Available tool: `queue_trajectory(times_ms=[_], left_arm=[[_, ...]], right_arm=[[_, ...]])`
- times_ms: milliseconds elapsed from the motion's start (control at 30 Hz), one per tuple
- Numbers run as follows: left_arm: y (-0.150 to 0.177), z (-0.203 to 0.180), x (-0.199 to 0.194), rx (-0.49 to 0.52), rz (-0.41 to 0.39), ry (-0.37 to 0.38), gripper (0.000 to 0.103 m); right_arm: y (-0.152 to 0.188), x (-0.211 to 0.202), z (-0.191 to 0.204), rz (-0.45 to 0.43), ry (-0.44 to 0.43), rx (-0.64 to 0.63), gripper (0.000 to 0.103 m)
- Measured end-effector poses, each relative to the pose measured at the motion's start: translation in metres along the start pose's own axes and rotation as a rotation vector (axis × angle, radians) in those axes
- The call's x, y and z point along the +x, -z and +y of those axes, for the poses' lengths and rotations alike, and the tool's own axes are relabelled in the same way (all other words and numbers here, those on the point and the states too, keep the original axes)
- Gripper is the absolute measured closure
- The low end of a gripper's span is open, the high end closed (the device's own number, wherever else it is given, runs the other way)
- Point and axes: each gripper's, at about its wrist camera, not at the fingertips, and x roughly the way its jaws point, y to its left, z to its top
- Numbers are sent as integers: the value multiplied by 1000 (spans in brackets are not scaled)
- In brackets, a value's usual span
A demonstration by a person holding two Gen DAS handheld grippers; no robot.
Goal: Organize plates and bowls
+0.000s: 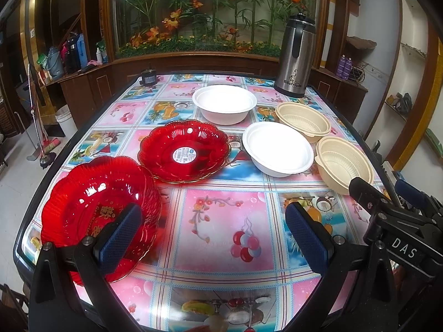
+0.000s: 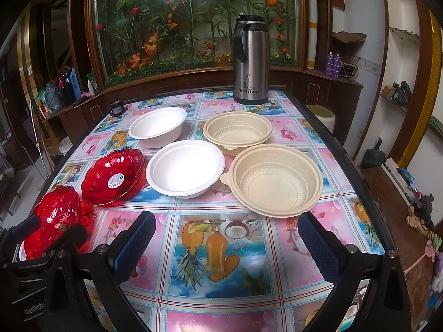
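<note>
Dishes lie singly on the table (image 2: 221, 251), none stacked, so by my reading the sorting has barely begun. Two red plates sit at the left: the near red plate (image 1: 94, 210) close to the front-left table edge, the far red plate (image 1: 184, 151) just beyond it. Two white bowls follow in the middle, the near white bowl (image 2: 185, 168) and the far white bowl (image 2: 157, 127). Two beige bowls stand at the right, the near beige bowl (image 2: 277, 182) and the far beige bowl (image 2: 238, 131).

The left gripper (image 1: 213, 229) hovers with fingers spread wide and empty, one finger in front of the near red plate. The right gripper (image 2: 227, 244) is likewise spread and holds nothing, just short of the near beige bowl.

Open cloth lies in front. A steel flask (image 2: 250, 61) crowds the far edge, and the right-hand table edge runs close to the beige bowls.
</note>
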Motion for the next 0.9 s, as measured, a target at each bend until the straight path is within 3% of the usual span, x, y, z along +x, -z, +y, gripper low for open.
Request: queue_trajectory(times_ms=[200, 367, 500, 600, 700, 800, 900], left_arm=[[3, 14, -9, -7, 4, 8, 0], [9, 66, -31, -83, -20, 10, 0], [19, 136, -34, -232, -6, -61, 0], [32, 187, -20, -355, 52, -117, 0], [41, 216, -7, -443, 85, -149, 0], [43, 227, 7, -448, 107, -174, 1], [43, 230, 25, -426, 147, -170, 8]], right_arm=[[0, -2, 8, -3, -32, -4, 0], [3, 1, 27, 44, -154, -16, 0], [9, 11, 64, 142, -318, -69, 0], [14, 20, 97, 221, -446, -105, 0], [18, 29, 127, 285, -539, -117, 1], [19, 42, 150, 333, -601, -100, 2], [20, 63, 161, 415, -648, -33, 15]])
